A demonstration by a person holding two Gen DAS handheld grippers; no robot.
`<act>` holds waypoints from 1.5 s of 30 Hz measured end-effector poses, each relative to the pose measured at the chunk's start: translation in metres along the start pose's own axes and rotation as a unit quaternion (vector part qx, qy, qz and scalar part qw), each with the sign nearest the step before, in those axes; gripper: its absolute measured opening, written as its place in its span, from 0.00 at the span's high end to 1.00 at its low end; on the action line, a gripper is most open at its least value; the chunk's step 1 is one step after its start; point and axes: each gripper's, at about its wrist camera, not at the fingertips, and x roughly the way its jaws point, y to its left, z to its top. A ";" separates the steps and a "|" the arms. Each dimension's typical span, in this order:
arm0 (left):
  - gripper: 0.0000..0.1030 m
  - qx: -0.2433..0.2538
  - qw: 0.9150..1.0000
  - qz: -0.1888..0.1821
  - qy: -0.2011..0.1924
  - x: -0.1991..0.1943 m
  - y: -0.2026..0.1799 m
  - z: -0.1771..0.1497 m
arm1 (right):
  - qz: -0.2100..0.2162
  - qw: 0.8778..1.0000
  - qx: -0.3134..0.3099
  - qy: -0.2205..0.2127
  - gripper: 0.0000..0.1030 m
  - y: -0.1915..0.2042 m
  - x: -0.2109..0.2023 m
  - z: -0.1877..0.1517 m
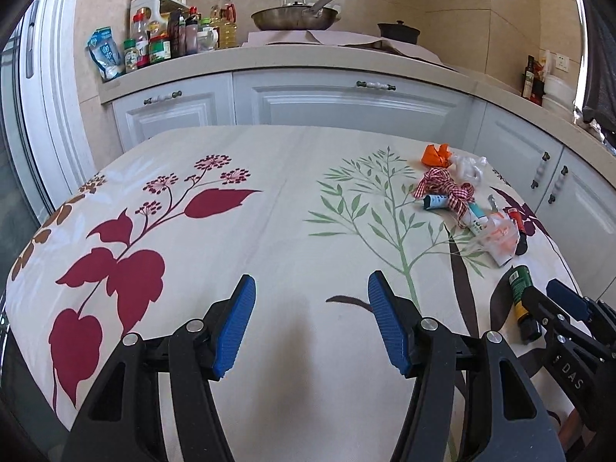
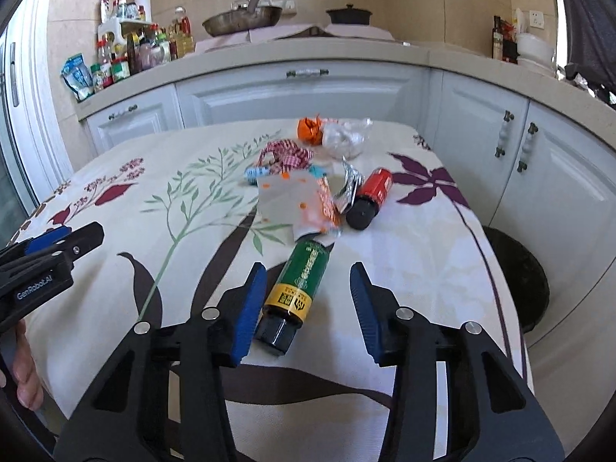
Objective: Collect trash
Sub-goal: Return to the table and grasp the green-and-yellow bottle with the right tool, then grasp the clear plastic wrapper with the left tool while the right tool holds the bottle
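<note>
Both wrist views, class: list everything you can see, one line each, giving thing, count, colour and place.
green bottle: one, green with yellow band and black cap, lying between the right jaws
red bottle: one, red with black cap, lying beyond the white wrapper
white wrapper: one, white with orange dots, mid-pile
checked ribbon: one, red-white, behind the wrapper
orange wrapper: one, orange, far end
clear bag: one, clear, beside it
tablecloth: one, cream with leaf prints
frying pan: one, metal, counter
left gripper: one, jaws open, nothing between
right gripper: one, jaws open
</note>
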 end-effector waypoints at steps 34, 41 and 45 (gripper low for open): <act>0.42 0.041 0.997 -0.062 0.011 0.004 -0.072 0.001 | 0.014 1.000 0.006 0.003 0.78 -0.035 -0.009 0.007; 0.42 0.059 0.995 -0.082 0.010 0.007 -0.105 0.007 | -0.007 1.000 0.019 -0.012 0.78 -0.064 -0.015 0.011; 0.42 0.066 0.994 -0.087 0.011 0.013 -0.121 0.012 | -0.019 0.999 0.033 -0.015 0.78 -0.085 -0.016 0.012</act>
